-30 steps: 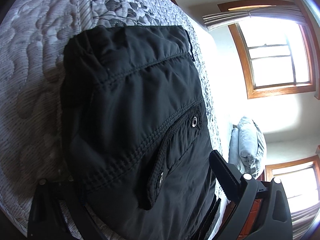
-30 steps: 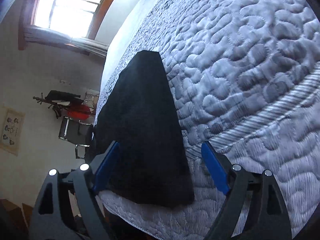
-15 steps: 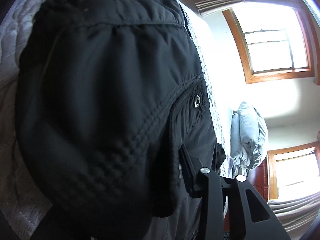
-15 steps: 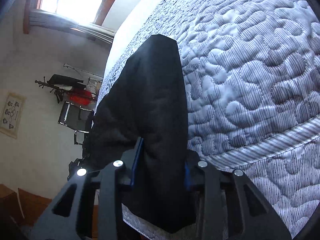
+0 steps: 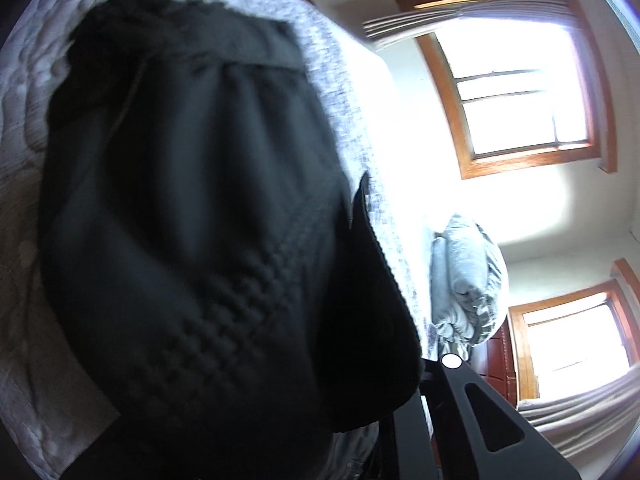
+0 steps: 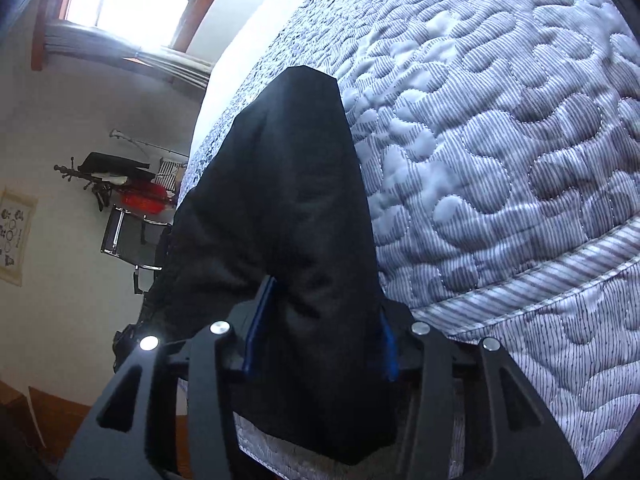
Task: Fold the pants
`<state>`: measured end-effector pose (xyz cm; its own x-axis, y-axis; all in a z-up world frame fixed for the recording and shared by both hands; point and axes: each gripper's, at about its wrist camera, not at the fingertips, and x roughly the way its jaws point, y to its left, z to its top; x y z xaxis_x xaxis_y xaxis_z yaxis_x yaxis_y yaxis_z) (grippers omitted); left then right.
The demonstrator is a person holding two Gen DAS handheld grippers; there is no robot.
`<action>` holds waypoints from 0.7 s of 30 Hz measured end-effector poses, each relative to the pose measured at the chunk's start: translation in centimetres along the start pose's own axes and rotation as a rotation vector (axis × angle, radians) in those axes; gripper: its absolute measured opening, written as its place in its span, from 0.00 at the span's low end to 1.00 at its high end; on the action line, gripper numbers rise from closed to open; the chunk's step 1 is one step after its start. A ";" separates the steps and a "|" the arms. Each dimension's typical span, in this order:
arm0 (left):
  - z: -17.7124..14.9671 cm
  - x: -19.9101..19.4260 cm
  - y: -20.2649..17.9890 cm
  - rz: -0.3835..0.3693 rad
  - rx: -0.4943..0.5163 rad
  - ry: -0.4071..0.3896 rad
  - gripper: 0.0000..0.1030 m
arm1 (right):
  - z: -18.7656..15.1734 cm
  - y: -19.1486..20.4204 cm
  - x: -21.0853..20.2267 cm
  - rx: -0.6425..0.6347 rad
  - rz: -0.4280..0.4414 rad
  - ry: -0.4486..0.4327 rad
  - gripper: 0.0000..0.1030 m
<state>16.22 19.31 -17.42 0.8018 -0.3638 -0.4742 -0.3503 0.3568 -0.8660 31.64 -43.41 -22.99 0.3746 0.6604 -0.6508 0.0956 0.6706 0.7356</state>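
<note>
The black pants (image 5: 192, 248) lie along the edge of a quilted grey mattress (image 5: 24, 184). In the left wrist view the waist end with its textured band fills the frame, lifted and bunched over my left gripper (image 5: 304, 432), which is shut on it; only the right finger shows. In the right wrist view the leg end of the pants (image 6: 296, 208) rises off the mattress (image 6: 500, 140) into my right gripper (image 6: 320, 344), whose blue pads (image 6: 258, 320) are shut on the cloth.
Wood-framed windows (image 5: 520, 92) with bright light stand beyond the bed. A pile of grey bedding (image 5: 468, 284) sits past the mattress edge. A chair (image 6: 128, 236) and a coat rack with red items (image 6: 140, 196) stand by the wall.
Both grippers went from open to shut on the pants, then lifted the cloth. The left view's waist end has bunched up and risen closer to the camera.
</note>
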 end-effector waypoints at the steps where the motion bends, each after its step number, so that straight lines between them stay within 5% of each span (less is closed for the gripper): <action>1: -0.2 -0.1 -0.7 -0.003 0.024 -0.007 0.12 | 0.0 -0.2 -0.2 -0.006 -0.006 -0.001 0.45; 8: -2.0 -0.6 -6.1 -0.010 0.187 -0.041 0.12 | -0.1 -0.5 -0.7 -0.028 -0.047 -0.009 0.54; 21: -6.6 -0.2 -16.1 0.015 0.509 -0.049 0.15 | -1.1 -3.2 -4.3 0.054 -0.073 -0.130 0.55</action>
<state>18.46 7.94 -4.39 0.8245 -0.3191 -0.4674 -0.0915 0.7399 -0.6664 28.73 -48.08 -22.75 0.4810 0.5585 -0.6758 0.1750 0.6942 0.6982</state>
